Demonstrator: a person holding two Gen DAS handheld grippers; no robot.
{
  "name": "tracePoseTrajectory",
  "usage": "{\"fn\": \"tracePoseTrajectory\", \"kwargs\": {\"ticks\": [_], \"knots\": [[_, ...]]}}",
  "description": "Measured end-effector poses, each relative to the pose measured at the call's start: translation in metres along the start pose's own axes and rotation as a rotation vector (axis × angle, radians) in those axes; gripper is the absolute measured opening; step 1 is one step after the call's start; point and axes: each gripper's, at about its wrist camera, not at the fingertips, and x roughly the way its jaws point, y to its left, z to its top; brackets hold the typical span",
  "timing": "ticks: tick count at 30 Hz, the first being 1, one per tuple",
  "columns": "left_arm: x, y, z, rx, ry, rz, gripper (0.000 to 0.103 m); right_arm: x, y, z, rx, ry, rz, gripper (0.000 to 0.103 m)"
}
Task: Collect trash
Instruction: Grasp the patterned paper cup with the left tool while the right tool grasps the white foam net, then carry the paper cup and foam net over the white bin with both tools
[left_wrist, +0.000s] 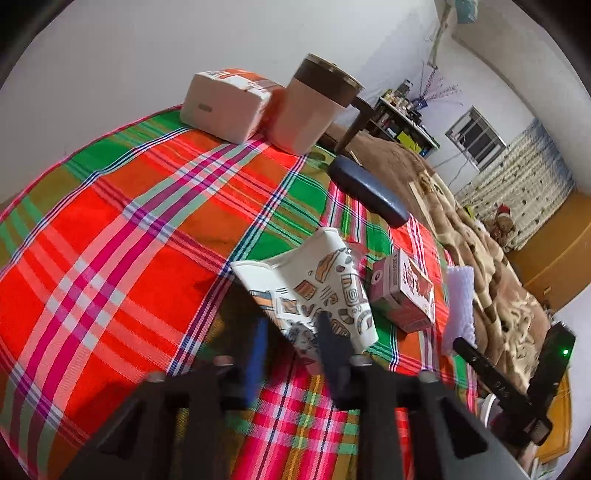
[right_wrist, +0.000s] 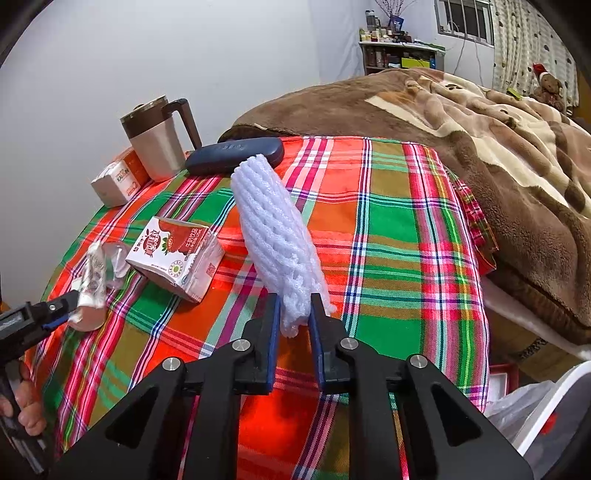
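Observation:
A crushed paper cup (left_wrist: 314, 284) with brown and blue patterns sits between the fingers of my left gripper (left_wrist: 290, 325), which is shut on its lower edge just above the plaid tablecloth (left_wrist: 110, 240). The right wrist view shows the same cup (right_wrist: 90, 280) at the tip of the left gripper (right_wrist: 72, 300). My right gripper (right_wrist: 293, 312) is shut on the near end of a white foam net sleeve (right_wrist: 269, 221), which slants up and away. A pink strawberry milk carton (right_wrist: 173, 254) lies on its side between the two; it also shows in the left wrist view (left_wrist: 402, 295).
At the table's far side stand a beige lidded mug (right_wrist: 159, 144), a tissue pack (right_wrist: 118, 177) and a dark blue glasses case (right_wrist: 236, 155). A brown blanket (right_wrist: 480, 155) covers the bed beyond. A clear plastic scrap (right_wrist: 118, 258) lies by the carton. A white bin with a bag (right_wrist: 535, 410) sits low right.

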Motion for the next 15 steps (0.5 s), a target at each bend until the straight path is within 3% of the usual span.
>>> {"fn": "tracePoseTrajectory", "kwargs": {"ticks": [8,15], "knots": [[-0.014,-0.016,-0.006,0.089,-0.027,0.000,0.007,-0.011,-0.002,-0.005,0.014,-0.012,0.012,0.012],[-0.040,-0.036,-0.022,0.192,-0.062,-0.005,0.005,-0.045,0.004,-0.018,0.001,-0.052,0.015,0.012]]}}
